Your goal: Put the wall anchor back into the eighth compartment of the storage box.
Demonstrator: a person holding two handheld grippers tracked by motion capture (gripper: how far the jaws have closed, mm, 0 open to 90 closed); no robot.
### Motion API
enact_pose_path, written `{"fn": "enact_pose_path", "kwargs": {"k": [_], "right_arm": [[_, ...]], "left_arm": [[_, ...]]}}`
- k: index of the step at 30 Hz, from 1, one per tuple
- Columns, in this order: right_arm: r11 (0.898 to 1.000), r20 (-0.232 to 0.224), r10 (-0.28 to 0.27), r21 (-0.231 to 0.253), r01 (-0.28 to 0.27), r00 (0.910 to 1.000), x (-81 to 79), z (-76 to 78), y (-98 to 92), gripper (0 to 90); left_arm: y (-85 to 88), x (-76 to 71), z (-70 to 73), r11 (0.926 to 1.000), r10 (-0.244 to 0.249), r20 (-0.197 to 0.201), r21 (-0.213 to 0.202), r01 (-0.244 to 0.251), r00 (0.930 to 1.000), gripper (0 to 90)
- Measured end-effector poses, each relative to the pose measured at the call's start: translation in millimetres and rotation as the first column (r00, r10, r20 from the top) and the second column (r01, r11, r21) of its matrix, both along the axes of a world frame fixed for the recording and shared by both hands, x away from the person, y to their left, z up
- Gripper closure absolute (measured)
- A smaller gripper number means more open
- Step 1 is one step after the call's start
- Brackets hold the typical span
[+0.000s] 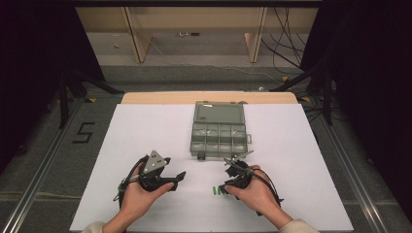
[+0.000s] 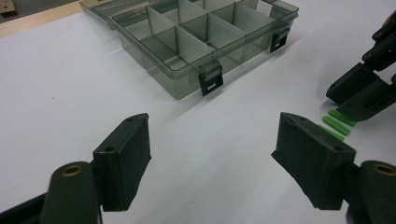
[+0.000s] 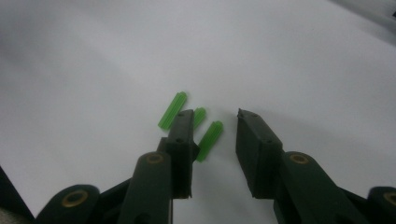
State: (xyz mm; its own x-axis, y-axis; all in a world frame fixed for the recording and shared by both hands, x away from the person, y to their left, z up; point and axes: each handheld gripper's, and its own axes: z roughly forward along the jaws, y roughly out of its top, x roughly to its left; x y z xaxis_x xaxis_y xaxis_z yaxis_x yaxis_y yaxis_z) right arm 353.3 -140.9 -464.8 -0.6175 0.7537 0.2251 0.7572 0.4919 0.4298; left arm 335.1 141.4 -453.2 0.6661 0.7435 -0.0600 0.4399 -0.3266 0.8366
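Hovering near the table's [image 1: 145, 126] front edge, your right gripper [image 3: 212, 140] stands part-open, jaws straddling one of three green plugs [image 3: 210, 140] without pressing it. Your left gripper [image 2: 212, 154] gapes wide over bare sheet. One open compartment box [image 1: 218, 133] sits far centre, with room all around.

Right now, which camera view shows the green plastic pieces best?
The right gripper view: three green plastic pieces lie close up, one between the open right tongs. The left gripper view shows them small at its right edge, beside the right tongs. The high view gives a green patch by the right hand.
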Motion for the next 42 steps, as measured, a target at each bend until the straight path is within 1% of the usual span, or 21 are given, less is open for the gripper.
{"fn": "enact_pose_path", "kwargs": {"k": [1, 2, 3, 9, 14, 15, 16, 18, 19, 20, 21, 22, 23, 24, 26, 27, 31, 32, 33, 34, 42], "right_arm": [[1.0, -0.003, 0.003, -0.009, -0.003, 1.0, -0.5, -0.4, 1.2, 67.7], [1.0, -0.005, 0.0, -0.011, 0.0, 1.0, -0.9, -0.8, 2.4, 67.7], [1.0, -0.003, 0.009, -0.019, -0.009, 1.0, -1.3, -1.1, 3.4, 67.9], [0.998, 0.028, 0.03, -0.064, -0.029, 0.9991, -3.3, -0.5, 7.1, 71.0], [0.991, 0.065, 0.059, -0.125, -0.051, 0.9961, -6.5, -0.1, 12.0, 75.7], [0.99, 0.07, 0.066, -0.131, -0.057, 0.9953, -6.7, 0.0, 12.4, 76.3], [0.989, 0.069, 0.068, -0.139, -0.058, 0.9952, -7.1, 0.2, 13.1, 77.2], [0.987, 0.073, 0.073, -0.151, -0.062, 0.9946, -7.5, 0.5, 13.8, 78.9], [0.986, 0.078, 0.081, -0.155, -0.068, 0.9936, -7.4, 0.3, 14.1, 79.8], [0.984, 0.081, 0.086, -0.162, -0.072, 0.993, -7.5, 0.6, 14.1, 81.1], [0.983, 0.081, 0.094, -0.166, -0.08, 0.9923, -7.3, 0.8, 14.0, 82.6], [0.981, 0.082, 0.099, -0.174, -0.084, 0.9917, -7.2, 0.9, 14.1, 83.9], [0.981, 0.082, 0.101, -0.175, -0.086, 0.9914, -7.5, 0.9, 14.3, 84.0], [0.98, 0.082, 0.107, -0.178, -0.091, 0.9909, -7.2, 1.0, 14.1, 84.2], [0.98, 0.082, 0.109, -0.179, -0.093, 0.9906, -6.9, 0.9, 13.9, 84.3], [0.98, 0.075, 0.102, -0.179, -0.087, 0.992, -7.1, 1.3, 14.2, 84.4], [0.982, 0.081, 0.103, -0.169, -0.088, 0.9914, -6.6, 0.8, 13.6, 84.4], [0.981, 0.078, 0.105, -0.171, -0.09, 0.9915, -6.4, 1.0, 13.4, 84.4], [0.981, 0.071, 0.102, -0.171, -0.089, 0.9922, -6.4, 1.4, 13.4, 84.5], [0.982, 0.073, 0.103, -0.166, -0.09, 0.992, -6.2, 1.2, 13.1, 84.5], [0.985, 0.071, 0.09, -0.153, -0.078, 0.9934, -5.0, 2.4, 10.8, 84.5]], "left_arm": [[-0.1, 0.0, -0.1, 1.0, 0.0, 0.0, -0.001, 0.0, 1.0, 26.1], [0.3, 0.3, 0.3, 0.9999, -0.007, 0.006, 0.008, 0.007, 1.0, 26.1], [1.6, 0.6, 0.9, 0.9995, -0.017, 0.009, 0.027, 0.017, 0.9998, 26.1], [1.5, 0.5, 0.7, 0.9996, -0.016, 0.009, 0.025, 0.016, 0.9998, 26.1], [1.2, 0.5, 0.2, 0.9996, -0.012, 0.015, 0.026, 0.012, 0.9998, 26.2], [1.4, 0.5, 0.4, 0.9995, -0.016, 0.01, 0.028, 0.015, 0.9998, 26.2], [0.2, 0.2, -0.3, 0.9999, -0.004, 0.014, 0.012, 0.004, 0.9999, 26.2], [0.2, 0.2, -0.6, 0.9999, -0.003, 0.014, 0.013, 0.003, 0.9999, 26.2], [-0.8, -0.3, -1.6, 1.0, 0.007, 0.007, -0.005, -0.007, 0.9999, 26.2], [-0.5, -0.3, -1.2, 1.0, 0.006, 0.005, 0.0, -0.006, 1.0, 26.2], [-0.7, -0.2, -1.7, 1.0, 0.006, 0.008, -0.005, -0.006, 1.0, 26.3], [-0.4, -0.3, -1.2, 1.0, 0.007, 0.003, 0.002, -0.007, 1.0, 26.3], [-0.4, -0.3, -1.3, 1.0, 0.007, 0.002, 0.003, -0.007, 1.0, 26.3], [0.4, 0.5, -0.9, 0.9999, -0.002, 0.013, 0.016, 0.002, 0.9999, 26.3], [0.6, 0.9, -1.2, 0.9999, -0.004, 0.011, 0.015, 0.004, 0.9999, 26.3], [0.6, 0.9, -1.4, 0.9999, -0.004, 0.011, 0.014, 0.004, 0.9999, 26.3], [0.5, 1.1, -1.8, 0.9999, -0.005, 0.011, 0.015, 0.005, 0.9999, 26.4], [0.8, 1.3, -1.7, 0.9998, -0.008, 0.009, 0.02, 0.007, 0.9999, 26.4], [0.4, 1.3, -2.1, 0.9999, -0.005, 0.009, 0.014, 0.005, 0.9999, 26.4], [1.4, 1.3, -1.6, 0.9994, -0.009, 0.01, 0.035, 0.009, 0.9999, 26.6], [1.1, 1.4, -2.0, 0.9994, -0.007, 0.008, 0.033, 0.007, 0.9999, 26.6]]}}
